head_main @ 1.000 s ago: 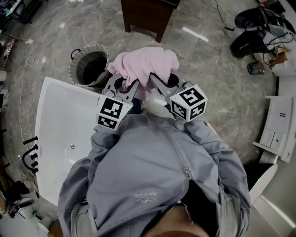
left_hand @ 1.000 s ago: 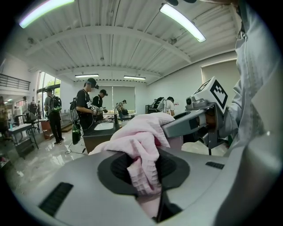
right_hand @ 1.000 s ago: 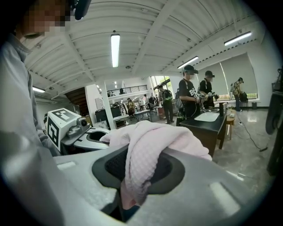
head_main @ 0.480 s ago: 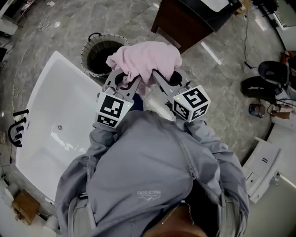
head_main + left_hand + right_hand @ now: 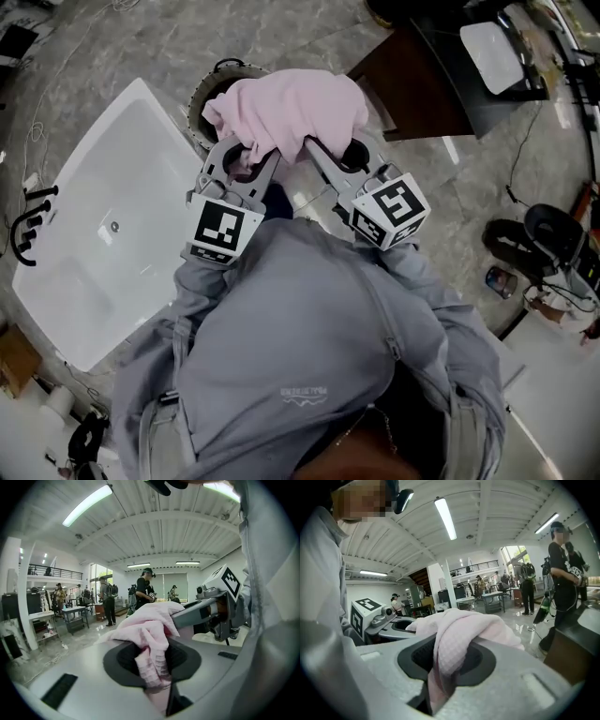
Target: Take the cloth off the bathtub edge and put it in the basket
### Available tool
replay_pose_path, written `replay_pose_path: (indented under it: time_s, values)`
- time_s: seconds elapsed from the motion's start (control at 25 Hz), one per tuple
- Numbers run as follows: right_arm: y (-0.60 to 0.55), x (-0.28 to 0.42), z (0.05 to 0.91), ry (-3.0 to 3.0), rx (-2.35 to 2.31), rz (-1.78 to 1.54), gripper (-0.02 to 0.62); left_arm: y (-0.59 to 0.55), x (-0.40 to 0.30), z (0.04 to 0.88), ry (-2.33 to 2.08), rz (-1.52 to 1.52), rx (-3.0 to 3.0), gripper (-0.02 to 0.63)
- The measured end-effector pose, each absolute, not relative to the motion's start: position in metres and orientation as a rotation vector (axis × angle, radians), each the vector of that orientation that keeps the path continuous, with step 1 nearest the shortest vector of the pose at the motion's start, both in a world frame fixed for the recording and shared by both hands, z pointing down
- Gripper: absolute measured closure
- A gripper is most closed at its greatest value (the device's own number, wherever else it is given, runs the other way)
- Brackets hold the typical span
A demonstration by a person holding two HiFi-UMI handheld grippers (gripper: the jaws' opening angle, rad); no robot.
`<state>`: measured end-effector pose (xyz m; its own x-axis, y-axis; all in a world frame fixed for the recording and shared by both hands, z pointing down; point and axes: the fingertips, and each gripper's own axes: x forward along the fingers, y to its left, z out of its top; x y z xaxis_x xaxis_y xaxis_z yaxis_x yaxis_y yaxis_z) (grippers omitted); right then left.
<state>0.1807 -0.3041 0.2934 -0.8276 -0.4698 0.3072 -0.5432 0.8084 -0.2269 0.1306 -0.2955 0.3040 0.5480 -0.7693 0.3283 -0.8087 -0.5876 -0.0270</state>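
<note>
Pink cloth (image 5: 286, 108), off the bathtub (image 5: 94, 234), hangs over the basket (image 5: 200, 101) at the tub's corner. My left tongs (image 5: 255, 159) and right tongs (image 5: 317, 152) each clamp a fold. Carrying step; next, I judge: lower, centre, release.

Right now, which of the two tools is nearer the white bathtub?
The left tool, right beside the bathtub. The right tool sits on the other side of the pink cloth, toward the dark cabinet.

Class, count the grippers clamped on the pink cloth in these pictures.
2: the left gripper pinches the cloth at its left, the right gripper at its right; no others appear.
</note>
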Motion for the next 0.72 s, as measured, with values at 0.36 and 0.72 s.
replay_pose_path:
  time_s: [0.36,0.72]
  values:
    - [-0.365,0.117,0.291,-2.785,0.588,0.405,0.502,-0.349,0.069,0.302,-1.512,0.457,2.544,0.520]
    - [-0.387,0.088,0.299,-2.787,0.406,0.389,0.502,-0.365,0.042,0.310,-1.633,0.458,2.412,0.520]
